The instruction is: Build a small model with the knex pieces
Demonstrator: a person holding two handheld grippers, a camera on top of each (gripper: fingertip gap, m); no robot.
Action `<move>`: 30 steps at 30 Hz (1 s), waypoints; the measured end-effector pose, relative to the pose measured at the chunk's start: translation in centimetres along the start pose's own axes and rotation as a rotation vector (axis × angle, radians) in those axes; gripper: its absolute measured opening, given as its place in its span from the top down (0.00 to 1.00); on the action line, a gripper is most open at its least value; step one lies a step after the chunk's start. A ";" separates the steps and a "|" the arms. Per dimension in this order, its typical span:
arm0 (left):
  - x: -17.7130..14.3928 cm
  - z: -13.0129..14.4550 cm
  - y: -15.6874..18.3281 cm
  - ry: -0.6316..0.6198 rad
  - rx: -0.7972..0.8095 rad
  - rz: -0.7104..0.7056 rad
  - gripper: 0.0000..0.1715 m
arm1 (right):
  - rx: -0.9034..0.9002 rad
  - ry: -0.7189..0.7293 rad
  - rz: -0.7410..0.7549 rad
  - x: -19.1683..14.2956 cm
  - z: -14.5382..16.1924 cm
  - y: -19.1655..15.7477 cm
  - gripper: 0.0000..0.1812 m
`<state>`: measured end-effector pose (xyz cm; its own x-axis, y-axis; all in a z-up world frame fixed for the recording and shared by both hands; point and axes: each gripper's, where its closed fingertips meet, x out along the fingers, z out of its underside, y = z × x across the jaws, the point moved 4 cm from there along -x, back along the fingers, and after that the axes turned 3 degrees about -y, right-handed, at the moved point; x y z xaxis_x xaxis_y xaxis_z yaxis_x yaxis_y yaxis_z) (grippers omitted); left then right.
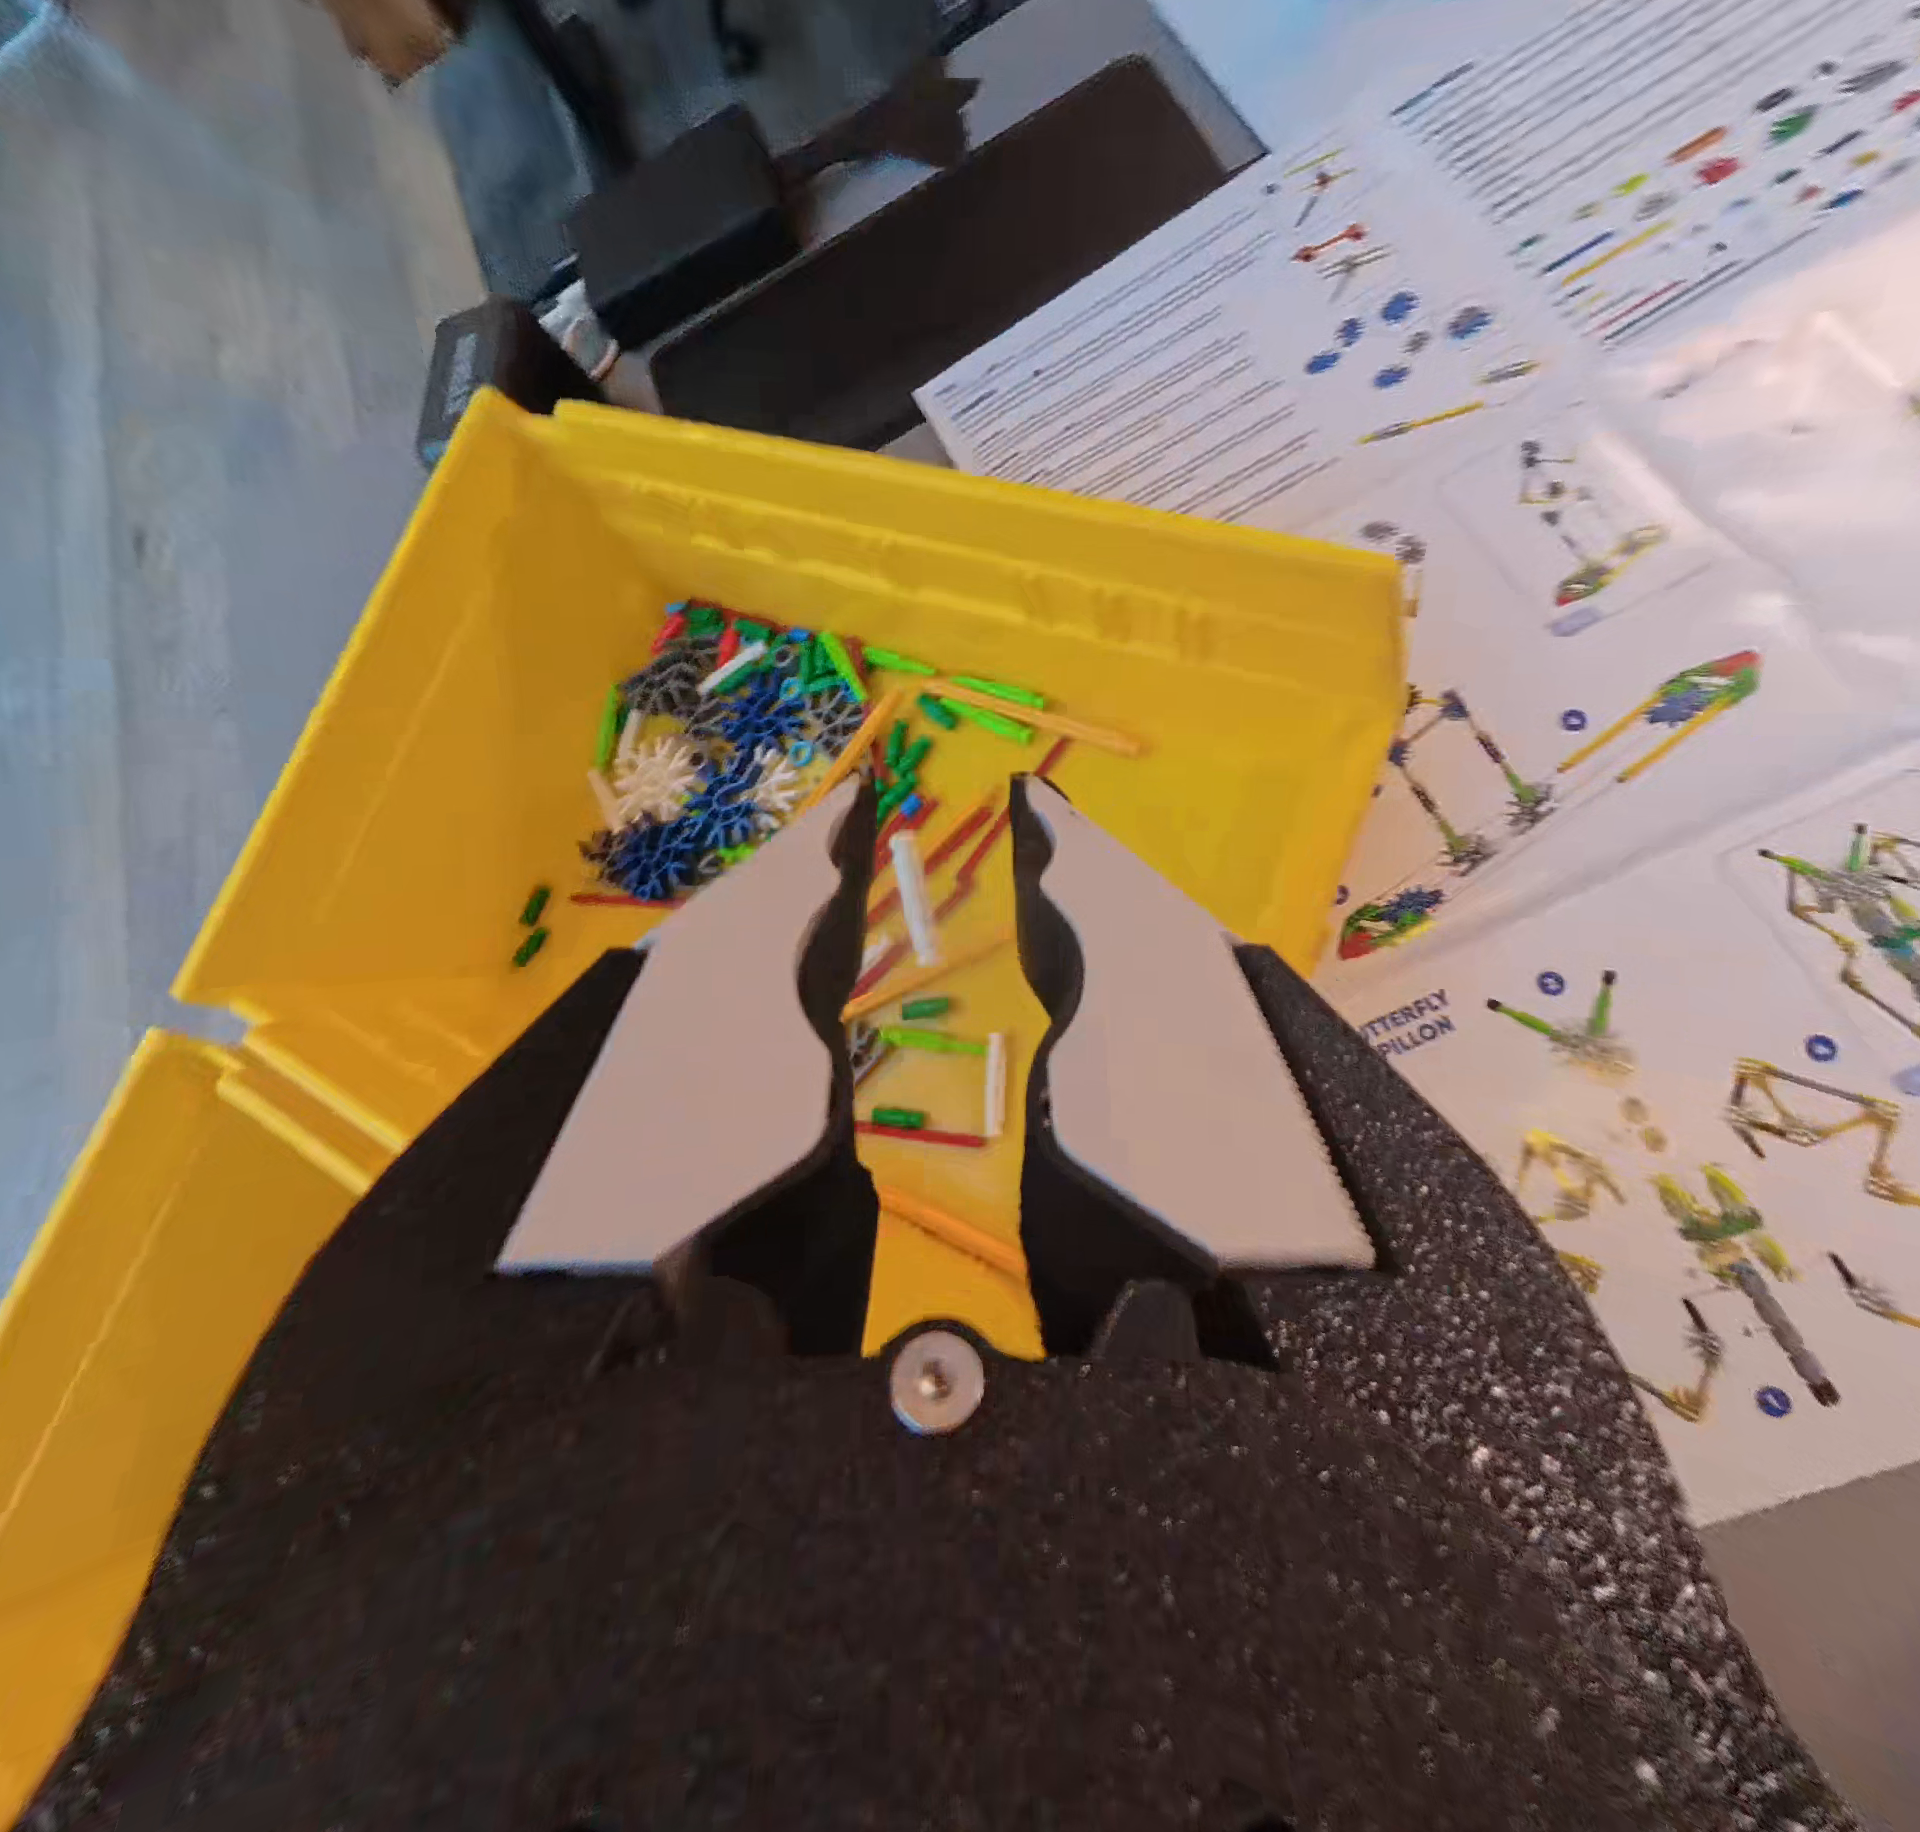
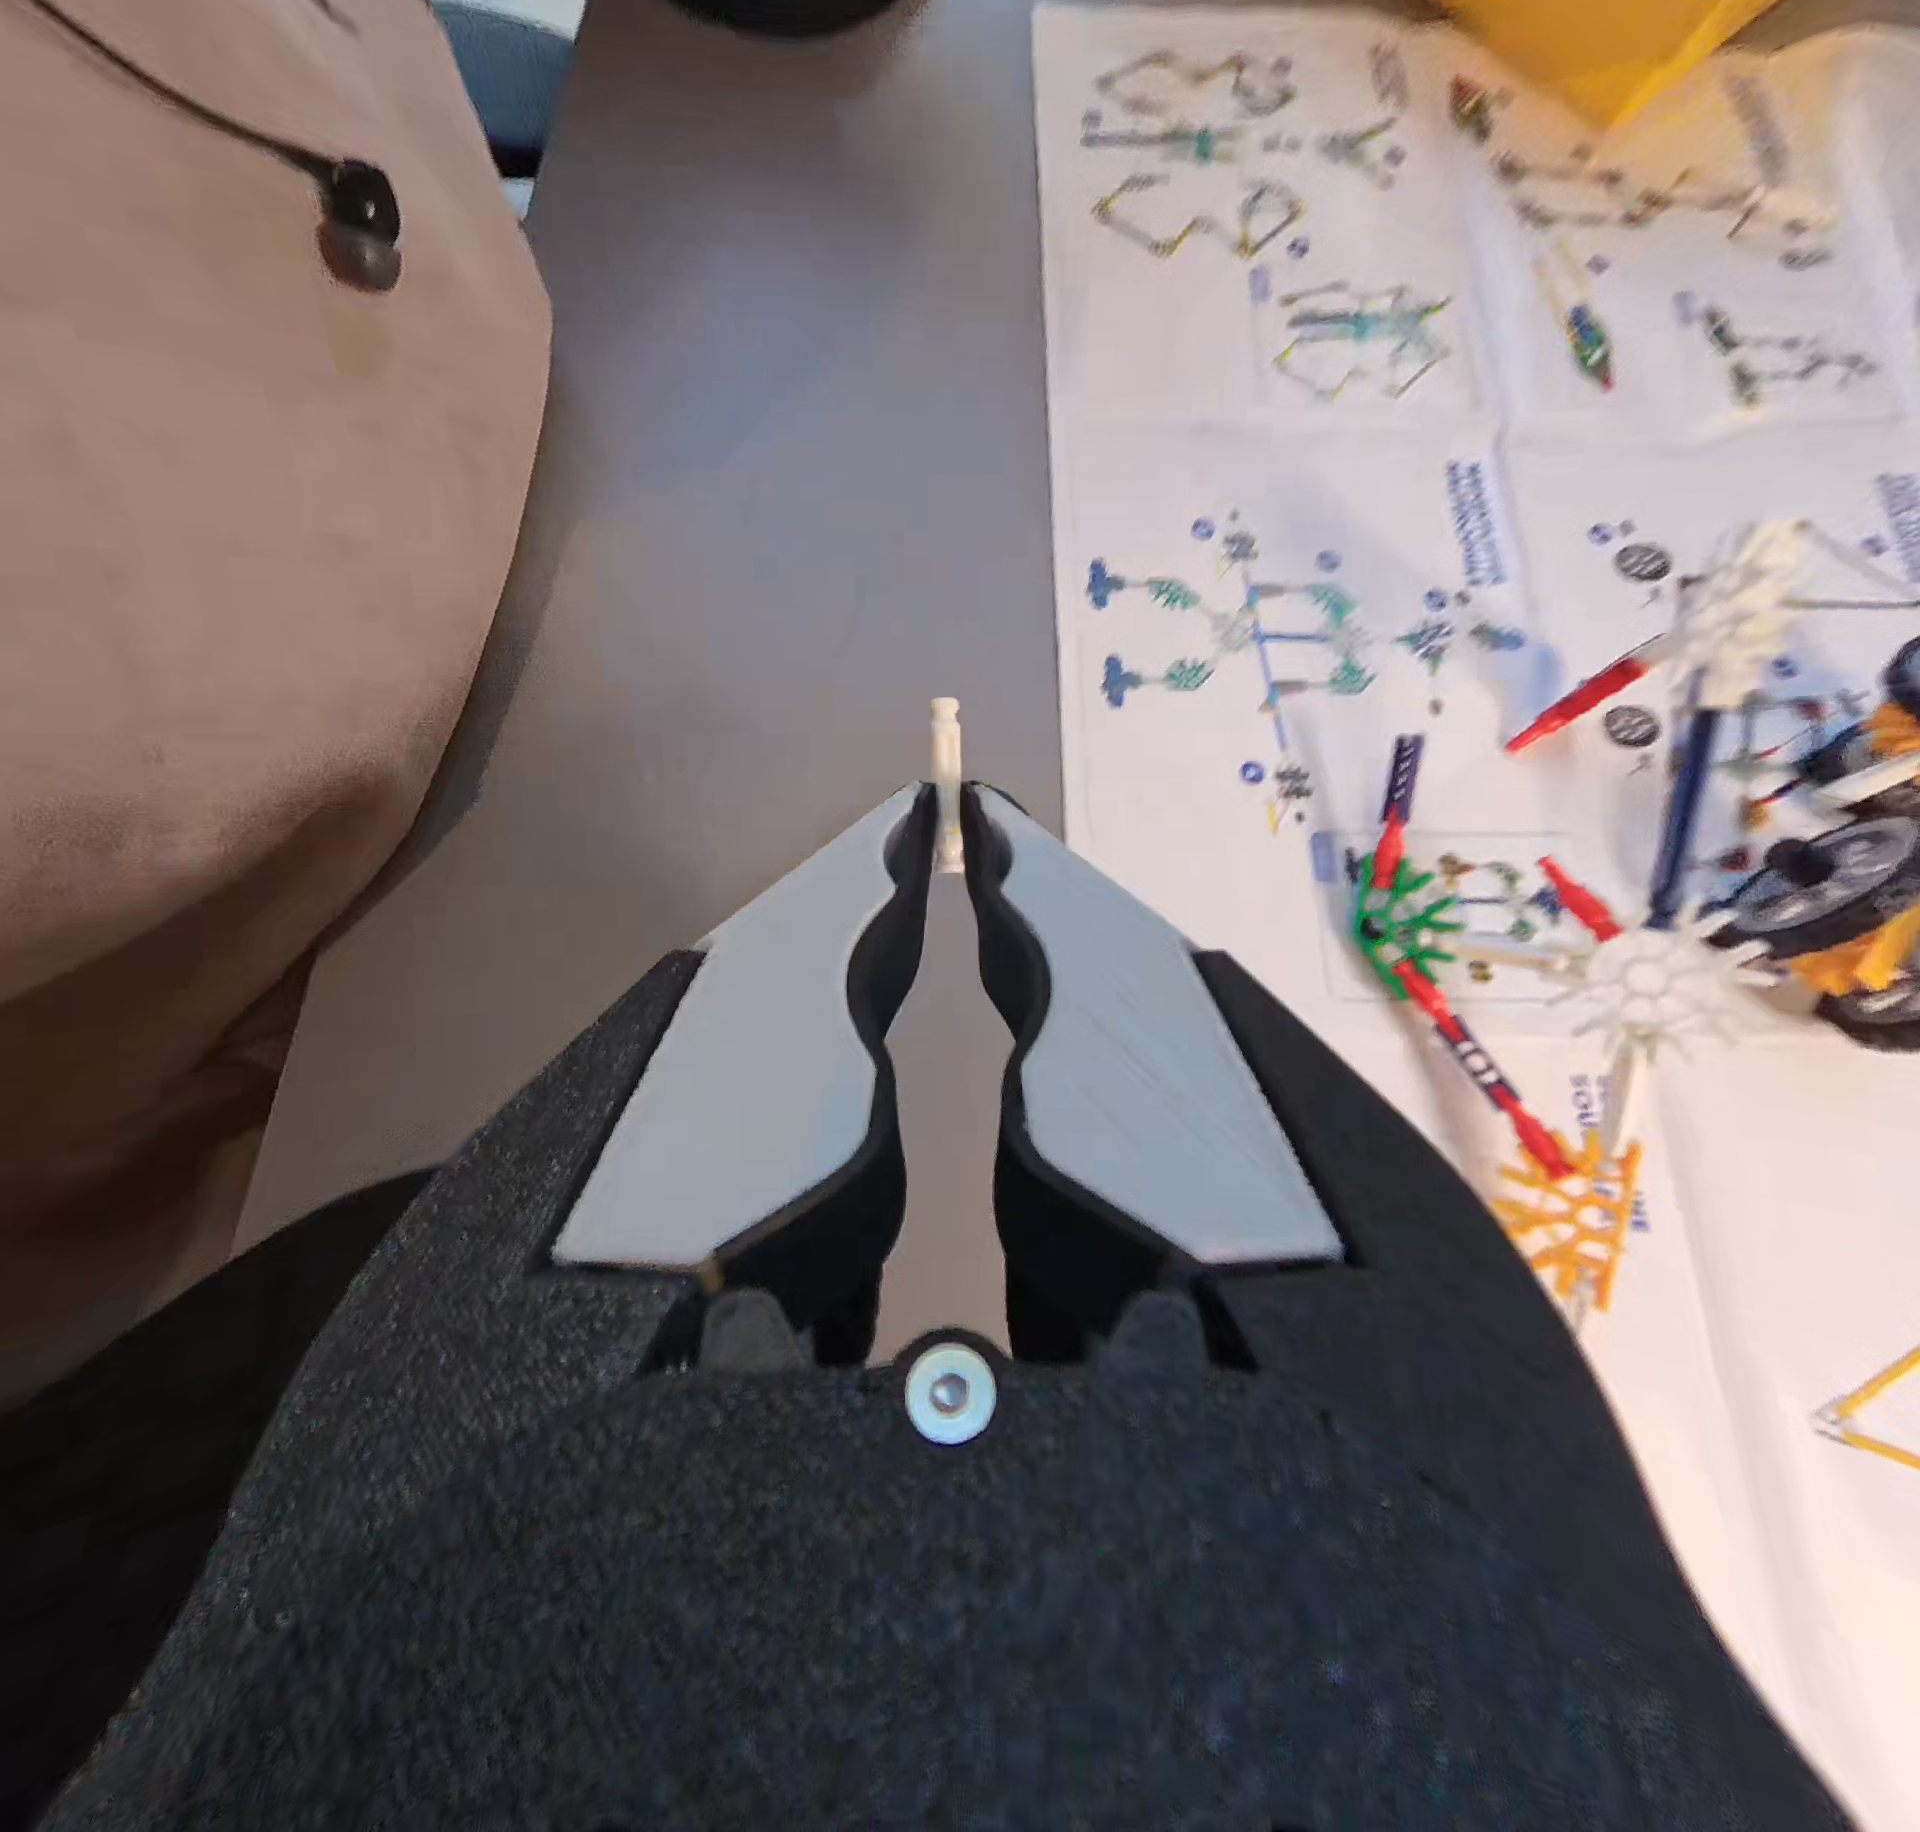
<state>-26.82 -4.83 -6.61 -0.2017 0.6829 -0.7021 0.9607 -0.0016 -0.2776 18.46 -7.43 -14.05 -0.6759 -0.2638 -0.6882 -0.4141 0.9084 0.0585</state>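
Left gripper (image 1: 940, 795) hung with its jaws apart over a yellow bin (image 1: 416, 743), holding nothing; below it lay loose rods and connectors (image 1: 717, 754), among them a white rod (image 1: 914, 894) seen between the fingers. Right gripper (image 2: 943, 790) was clamped on a short white rod (image 2: 945, 743) above the grey table (image 2: 779, 432), with an instruction sheet (image 2: 1299, 432) and a part-built model (image 2: 1642, 961) to its right.

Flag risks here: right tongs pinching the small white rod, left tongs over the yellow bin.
1. The white rod is pinched only at the right tongs' very tips; it could twist or slip out.
2. The left tongs hang open over tangled pieces in the yellow bin; they may snag several at once.
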 end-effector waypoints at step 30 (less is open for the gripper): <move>-5.8 1.6 27.1 0.311 -0.235 1.309 1.00 | -0.212 0.190 0.395 5.7 -9.7 4.4 0.98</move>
<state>0.12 -10.03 -11.12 0.8930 0.4128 -0.1791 0.4301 -0.6661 0.6094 6.87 -8.09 -10.65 -0.8974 0.0158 -0.4409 -0.2051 0.8699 0.4485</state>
